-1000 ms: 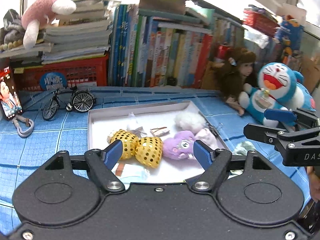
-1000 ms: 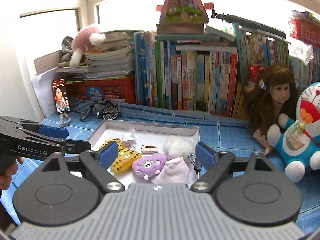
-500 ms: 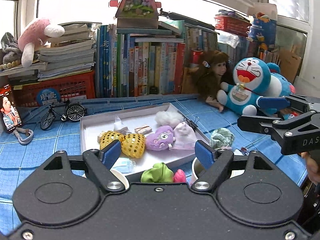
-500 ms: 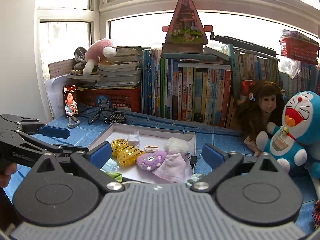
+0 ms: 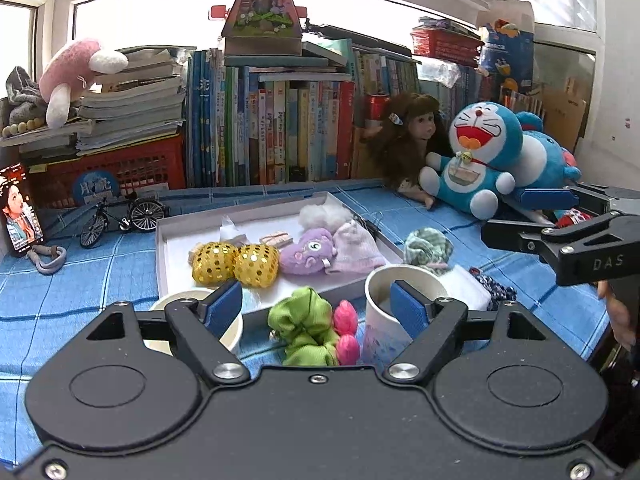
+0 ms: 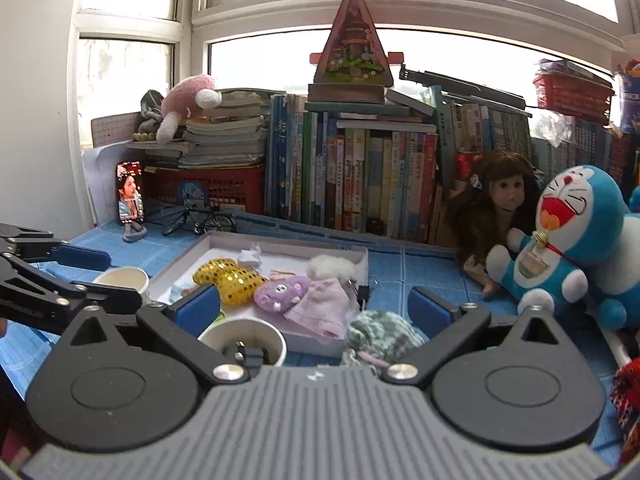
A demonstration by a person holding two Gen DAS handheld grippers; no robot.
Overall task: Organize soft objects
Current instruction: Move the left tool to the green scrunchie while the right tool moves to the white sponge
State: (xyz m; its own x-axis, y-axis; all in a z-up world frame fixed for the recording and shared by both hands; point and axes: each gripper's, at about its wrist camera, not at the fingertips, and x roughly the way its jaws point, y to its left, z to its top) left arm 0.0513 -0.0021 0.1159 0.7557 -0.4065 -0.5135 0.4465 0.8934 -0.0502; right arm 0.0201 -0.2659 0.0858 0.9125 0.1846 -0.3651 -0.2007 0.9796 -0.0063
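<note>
While both grippers are hovering above the blue cloth (image 5: 100, 280), the left gripper (image 5: 316, 304) is standing spread, empty. Right gripper (image 6: 316, 308) is spreading, nothing between; green scrunchie (image 5: 302, 326) is lying at 6 o'clock of the white tray (image 5: 160, 256).

Ahead of the left gripper (image 5: 316, 306) lies a scrunchie (image 5: 302, 326), with one paper cup (image 5: 404, 304) to its right and another (image 5: 200, 316) to its left. Beyond them sits the tray (image 5: 164, 256) holding small plush items; books (image 5: 280, 128) stand behind it.
</note>
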